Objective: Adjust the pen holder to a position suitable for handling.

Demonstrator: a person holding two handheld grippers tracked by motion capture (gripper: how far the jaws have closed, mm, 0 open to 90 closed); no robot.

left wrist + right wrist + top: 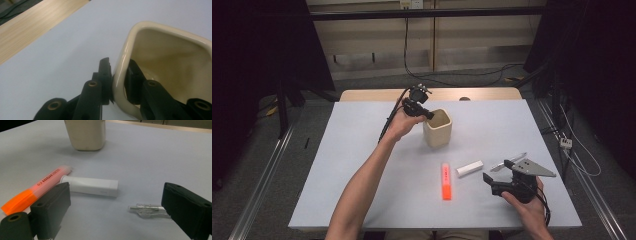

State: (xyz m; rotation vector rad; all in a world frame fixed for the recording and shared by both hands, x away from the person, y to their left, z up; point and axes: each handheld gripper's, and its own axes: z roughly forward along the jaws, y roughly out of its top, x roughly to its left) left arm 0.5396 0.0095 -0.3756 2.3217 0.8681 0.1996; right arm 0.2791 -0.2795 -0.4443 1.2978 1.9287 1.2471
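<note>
- My left tongs (117, 82) clamped the cup's (172, 62) rim (one jaw inside).
- My right tongs (115, 212) gaped over a clear pen (150, 210).
- White table (362, 150); dark curtains (257, 45) around.

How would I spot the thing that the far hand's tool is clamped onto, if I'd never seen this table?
Start at the pale grey table and look toward its far middle. There stands a glossy cream square-mouthed cup, with the left gripper shut on its rim. It is the one upright, hollow thing; the orange highlighter and white cap-like stick lie flat nearer the person.
</note>
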